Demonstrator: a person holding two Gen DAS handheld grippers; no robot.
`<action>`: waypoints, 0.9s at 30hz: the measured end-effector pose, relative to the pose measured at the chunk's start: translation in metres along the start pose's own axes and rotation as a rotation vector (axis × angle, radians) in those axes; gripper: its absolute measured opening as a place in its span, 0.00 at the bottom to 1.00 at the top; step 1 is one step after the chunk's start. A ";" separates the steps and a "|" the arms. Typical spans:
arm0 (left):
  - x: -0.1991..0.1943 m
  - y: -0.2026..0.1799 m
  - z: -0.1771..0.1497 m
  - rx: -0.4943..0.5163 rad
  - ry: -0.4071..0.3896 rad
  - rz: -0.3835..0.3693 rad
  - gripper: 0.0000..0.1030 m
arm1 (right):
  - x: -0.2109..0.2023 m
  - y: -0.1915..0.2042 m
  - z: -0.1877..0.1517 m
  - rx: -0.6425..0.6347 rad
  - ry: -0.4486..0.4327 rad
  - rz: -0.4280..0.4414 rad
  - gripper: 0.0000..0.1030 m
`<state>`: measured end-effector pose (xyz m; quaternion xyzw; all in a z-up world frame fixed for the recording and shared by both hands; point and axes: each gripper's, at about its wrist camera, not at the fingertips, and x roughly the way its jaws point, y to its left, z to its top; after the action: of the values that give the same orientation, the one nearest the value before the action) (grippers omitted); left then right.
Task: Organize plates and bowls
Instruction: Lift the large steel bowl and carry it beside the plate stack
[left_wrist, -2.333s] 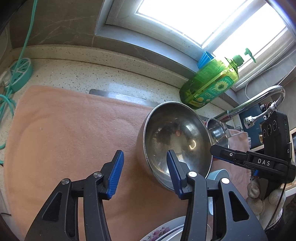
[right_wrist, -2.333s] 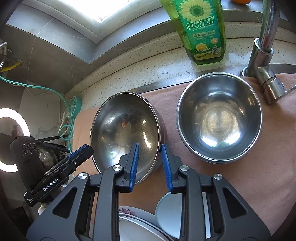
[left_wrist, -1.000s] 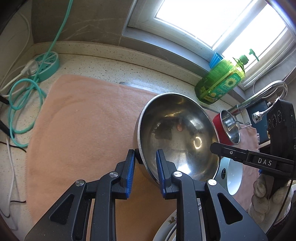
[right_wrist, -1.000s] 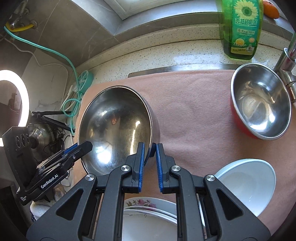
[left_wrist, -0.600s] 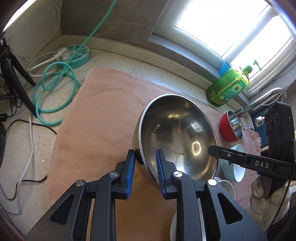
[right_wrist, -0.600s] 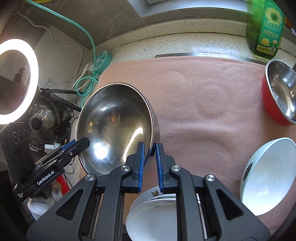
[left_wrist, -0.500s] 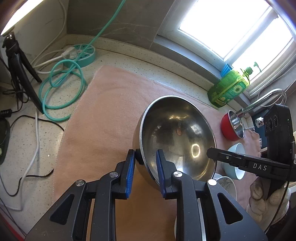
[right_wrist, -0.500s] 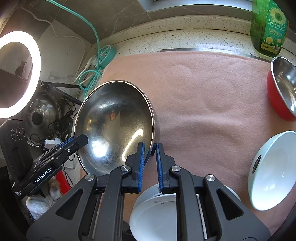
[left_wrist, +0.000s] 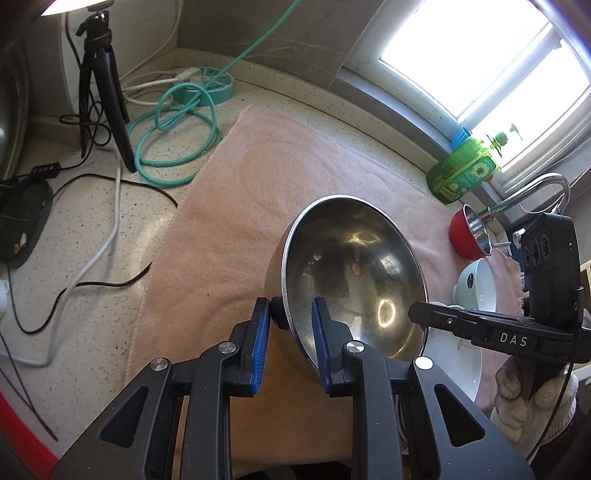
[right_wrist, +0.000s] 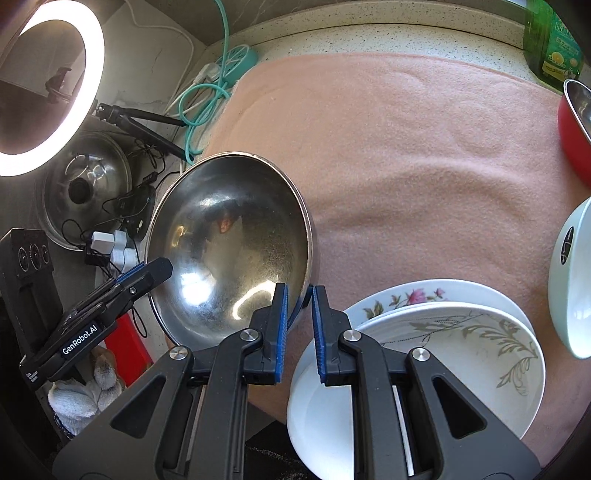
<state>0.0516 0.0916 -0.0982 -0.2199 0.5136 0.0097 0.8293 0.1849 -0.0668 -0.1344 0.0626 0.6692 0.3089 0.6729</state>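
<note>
A large steel bowl is held in the air over the pink towel. My left gripper is shut on its left rim and my right gripper is shut on its right rim. A stack of floral plates lies at the towel's near edge. A pale green bowl and a red bowl with steel lining sit at the right.
A green dish soap bottle and a faucet stand by the window. Teal and black cables, a tripod, a ring light and a pot lid crowd the counter left of the towel.
Both grippers have closed on the steel bowl's rim and lifted it up and back toward the left, away from the red bowl.
</note>
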 end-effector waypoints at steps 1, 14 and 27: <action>-0.002 0.002 -0.003 -0.004 -0.002 0.001 0.20 | 0.001 0.001 -0.003 -0.002 0.004 0.001 0.13; -0.008 0.020 -0.027 -0.052 0.017 0.010 0.20 | 0.009 0.014 -0.020 -0.022 0.034 0.017 0.14; -0.007 0.027 -0.032 -0.080 0.026 0.020 0.20 | 0.010 0.018 -0.028 -0.036 0.044 0.035 0.16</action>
<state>0.0145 0.1056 -0.1144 -0.2478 0.5257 0.0354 0.8130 0.1517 -0.0571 -0.1365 0.0554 0.6770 0.3340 0.6534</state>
